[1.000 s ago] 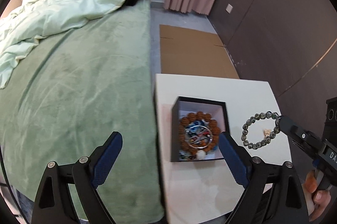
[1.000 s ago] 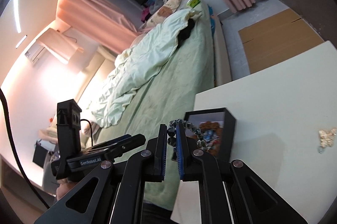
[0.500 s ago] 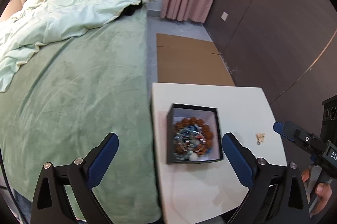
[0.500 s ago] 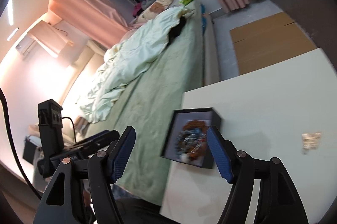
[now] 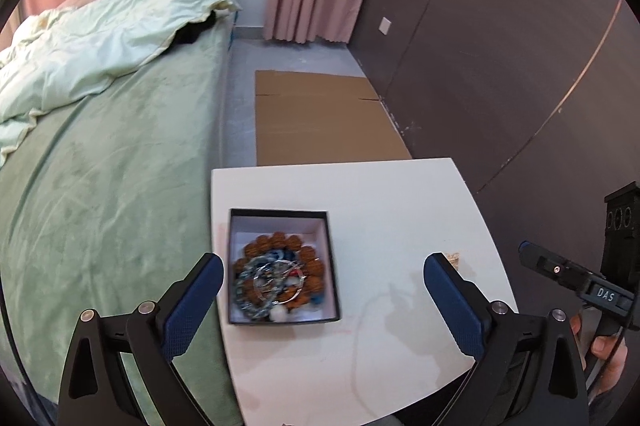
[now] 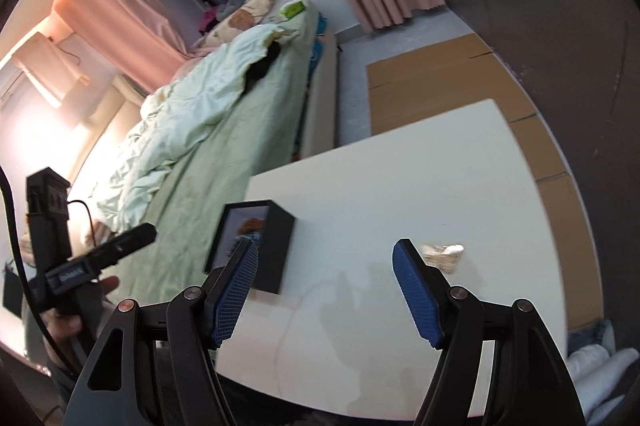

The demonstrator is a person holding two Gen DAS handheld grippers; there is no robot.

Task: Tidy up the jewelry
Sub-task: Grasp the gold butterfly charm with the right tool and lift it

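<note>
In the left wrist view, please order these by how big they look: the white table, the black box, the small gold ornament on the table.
1. white table
2. black box
3. small gold ornament, partly hidden behind a gripper finger

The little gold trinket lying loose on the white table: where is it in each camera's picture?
Left wrist view: gold trinket, right of centre, peeking past the right finger.
Right wrist view: gold trinket, right of centre, beside the right finger.
Shared landmark: the black jewelry box, left of it on the table.
</note>
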